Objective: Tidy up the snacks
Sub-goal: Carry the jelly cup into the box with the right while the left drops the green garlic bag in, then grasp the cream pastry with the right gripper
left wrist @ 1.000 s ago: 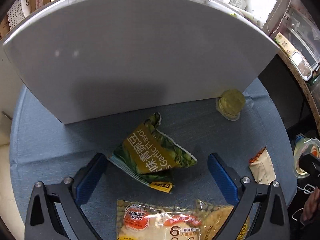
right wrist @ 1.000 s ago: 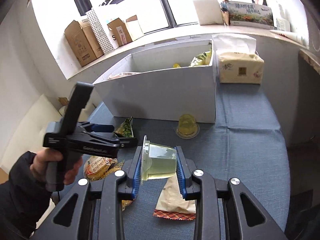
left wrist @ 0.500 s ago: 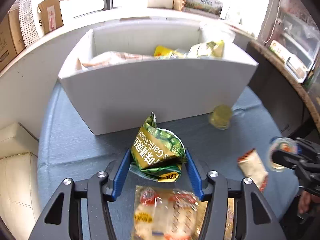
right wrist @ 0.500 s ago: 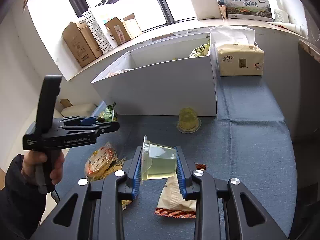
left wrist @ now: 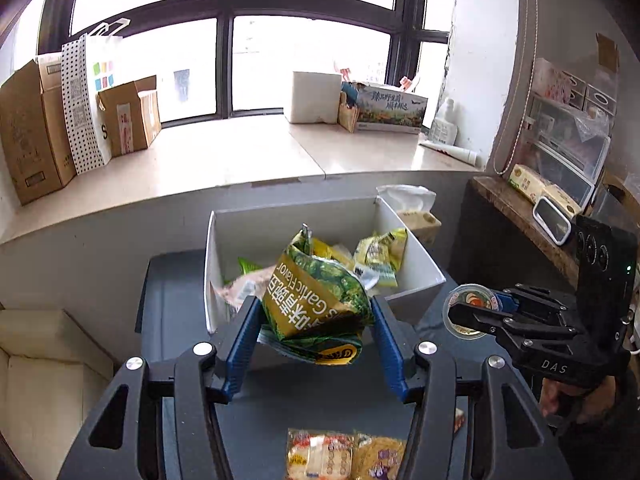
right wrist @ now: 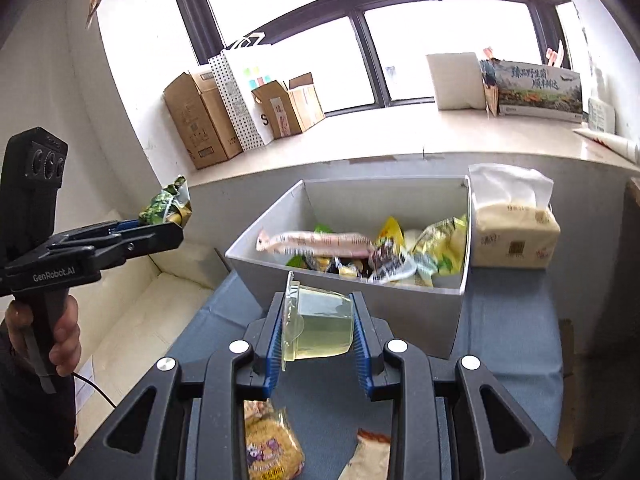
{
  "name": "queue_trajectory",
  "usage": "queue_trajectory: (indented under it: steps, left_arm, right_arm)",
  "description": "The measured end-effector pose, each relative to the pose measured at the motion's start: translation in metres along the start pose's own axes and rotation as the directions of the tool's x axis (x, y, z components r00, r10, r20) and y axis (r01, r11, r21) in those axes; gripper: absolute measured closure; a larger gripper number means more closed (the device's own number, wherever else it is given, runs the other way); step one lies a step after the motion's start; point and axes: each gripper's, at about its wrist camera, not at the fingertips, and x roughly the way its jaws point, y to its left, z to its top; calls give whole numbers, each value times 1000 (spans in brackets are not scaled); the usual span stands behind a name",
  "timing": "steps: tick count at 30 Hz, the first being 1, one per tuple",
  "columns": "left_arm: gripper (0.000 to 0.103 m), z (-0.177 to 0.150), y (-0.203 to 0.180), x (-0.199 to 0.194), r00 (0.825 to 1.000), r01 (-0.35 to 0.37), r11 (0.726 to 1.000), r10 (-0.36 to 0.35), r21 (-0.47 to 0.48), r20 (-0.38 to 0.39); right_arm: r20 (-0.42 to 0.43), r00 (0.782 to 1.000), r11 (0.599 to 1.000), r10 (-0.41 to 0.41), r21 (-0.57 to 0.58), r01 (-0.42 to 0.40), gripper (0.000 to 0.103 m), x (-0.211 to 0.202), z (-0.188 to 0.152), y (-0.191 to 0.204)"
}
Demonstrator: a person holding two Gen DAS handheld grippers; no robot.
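My left gripper [left wrist: 316, 320] is shut on a green garlic-flavour snack bag [left wrist: 316, 300] and holds it in the air in front of the white box [left wrist: 420, 264], which holds several snack packets. The bag also shows in the right wrist view [right wrist: 166, 204]. My right gripper [right wrist: 318, 328] is shut on a clear jelly cup [right wrist: 320, 328], held above the blue table near the white box [right wrist: 420, 316]. In the left wrist view the jelly cup [left wrist: 470, 308] shows at the right.
A yellow noodle packet [right wrist: 272, 448] and a beige sachet [right wrist: 370, 460] lie on the blue tablecloth [right wrist: 508, 344] below the grippers. A tissue pack [right wrist: 512, 236] stands right of the box. Cardboard boxes [right wrist: 200, 120] line the window sill.
My left gripper closed on the green bag and lifted it up toward the box. My right gripper rose with the jelly cup and moved closer to the box.
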Motion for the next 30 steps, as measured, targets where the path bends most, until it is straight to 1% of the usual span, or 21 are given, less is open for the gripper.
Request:
queue_trajectory:
  steps: [3, 6, 9, 10, 11, 12, 13, 14, 18, 20, 25, 26, 28, 30]
  left_arm:
    - [43, 26, 7, 24, 1000, -24, 1000, 24, 14, -6]
    - [43, 41, 13, 60, 998, -36, 999, 37, 5, -46]
    - [43, 45, 21, 92, 996, -37, 999, 35, -25, -82]
    - [42, 45, 24, 100, 994, -30, 999, 27, -34, -102]
    - [39, 45, 25, 108, 993, -21, 999, 17, -31, -114]
    - [25, 43, 25, 114, 993, -17, 1000, 14, -26, -120]
    - [3, 43, 27, 120, 991, -29, 999, 25, -25, -130]
    - [0, 41, 28, 123, 991, -40, 999, 36, -26, -133]
    - [0, 35, 34, 119, 994, -26, 999, 22, -32, -111]
    - [0, 33, 38, 116, 994, -27, 999, 23, -43, -106]
    - [0, 28, 45, 102, 996, -13, 998, 7, -69, -85]
    - [0, 25, 46, 97, 996, -11, 997, 4, -75, -85]
    - [0, 18, 43, 85, 996, 24, 997, -30, -69, -80]
    - [0, 8, 39, 70, 997, 24, 998, -28, -50, -72]
  right_arm:
    - [14, 1000, 1000, -20, -14, 20, 70, 13, 37, -6]
    - [5, 999, 999, -45, 4, 44, 70, 33, 67, -18]
    - [-24, 997, 997, -76, 0, 76, 70, 54, 82, -27]
    - [-35, 997, 997, -75, -11, 74, 70, 60, 84, -30]
    - [-42, 995, 996, -86, -12, 86, 67, 66, 86, -34]
    - [-52, 993, 995, -102, -1, 103, 60, 72, 86, -39]
    - [-71, 990, 992, -120, 16, 121, 27, 77, 86, -45]
    - [-90, 986, 989, -142, 34, 145, 4, 81, 86, -51]
    - [-76, 982, 983, -172, 55, 176, 3, 71, 79, -59]
    - [-58, 984, 983, -168, 62, 172, 0, 63, 76, -59]
    - [-46, 985, 984, -168, 55, 170, 0, 47, 69, -51]
    - [-37, 986, 985, -160, 53, 162, 0, 41, 67, -48]
    - [-20, 993, 991, -120, 55, 121, 0, 29, 61, -40]
    - [-14, 995, 994, -98, 45, 99, 0, 17, 51, -30]
